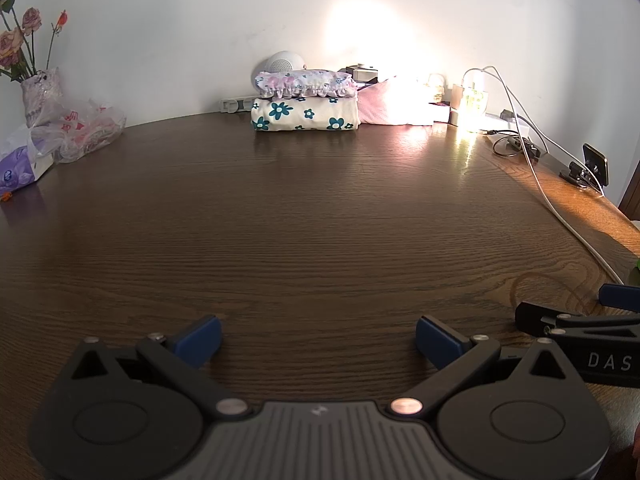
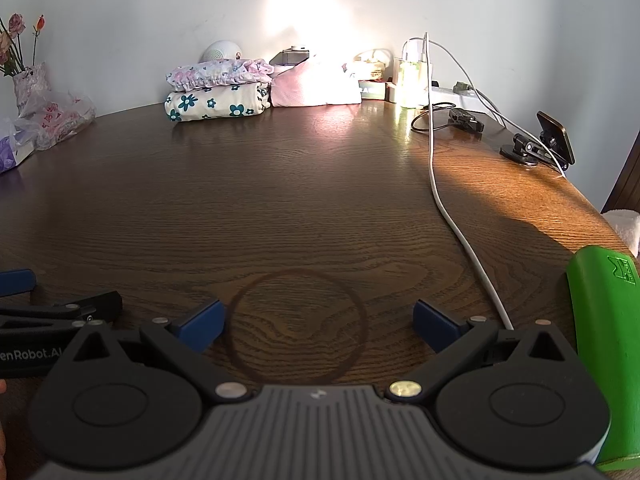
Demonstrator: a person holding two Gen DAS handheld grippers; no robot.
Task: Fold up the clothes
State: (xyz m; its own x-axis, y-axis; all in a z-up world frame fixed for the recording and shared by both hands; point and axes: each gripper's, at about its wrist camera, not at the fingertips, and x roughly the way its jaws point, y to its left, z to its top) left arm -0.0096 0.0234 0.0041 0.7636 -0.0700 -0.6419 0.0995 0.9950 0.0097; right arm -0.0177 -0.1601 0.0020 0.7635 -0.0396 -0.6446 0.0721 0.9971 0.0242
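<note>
- Left hand-held gripper (image 1: 318, 340) and right hand-held gripper (image 2: 316, 326) hover spread, empty, over bare counter (image 1: 320, 208).
- 2 folded clothes (image 1: 306, 100) sit stacked at 12 o'clock, likely finished.

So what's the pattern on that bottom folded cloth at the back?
Cream with teal-blue flowers on the bottom folded cloth, clearest in the left wrist view.
</note>
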